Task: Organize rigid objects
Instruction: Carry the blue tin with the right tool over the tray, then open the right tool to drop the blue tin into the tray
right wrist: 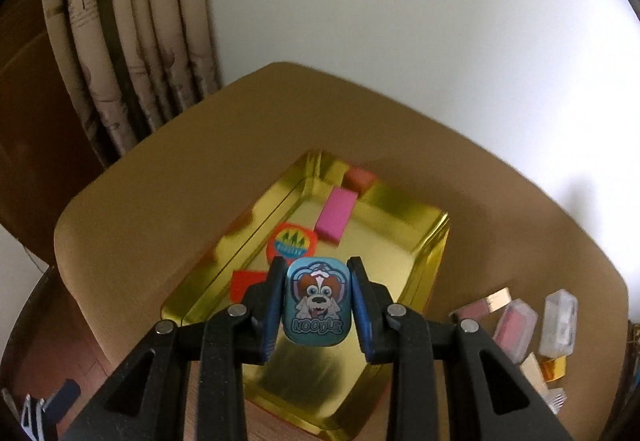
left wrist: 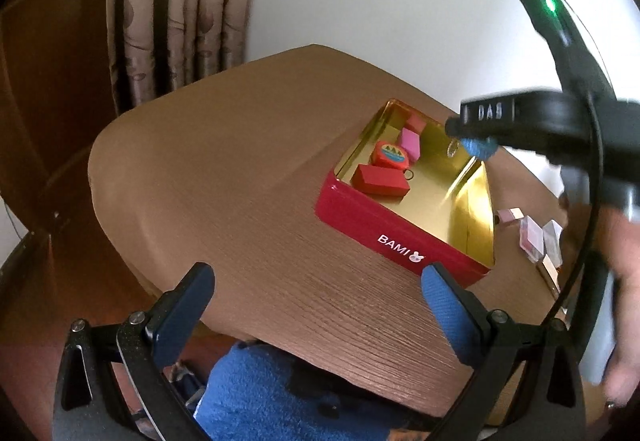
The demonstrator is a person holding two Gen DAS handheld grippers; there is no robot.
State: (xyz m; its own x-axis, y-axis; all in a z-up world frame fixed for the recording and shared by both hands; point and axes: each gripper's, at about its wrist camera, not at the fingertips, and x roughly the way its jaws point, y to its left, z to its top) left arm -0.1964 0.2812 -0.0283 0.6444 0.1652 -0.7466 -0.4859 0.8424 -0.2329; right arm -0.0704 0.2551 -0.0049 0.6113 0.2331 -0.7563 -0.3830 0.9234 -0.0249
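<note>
The right gripper (right wrist: pixel 318 299) pinches a blue dog tag (right wrist: pixel 317 301) above the gold-lined tin (right wrist: pixel 436 237). The left gripper (left wrist: pixel 316 293) hangs spread over the worktop (left wrist: pixel 224 169) beside the tin.

from the left wrist view we look low across the brown table (left wrist: pixel 224 177) from its near edge, facing the red tin (left wrist: pixel 384 229) off to our right. from the right wrist view we sit close above the tin's gold inside (right wrist: pixel 384 253), tilted down toward the wall. both share the tin, table and curtain (left wrist: pixel 180 1).
</note>
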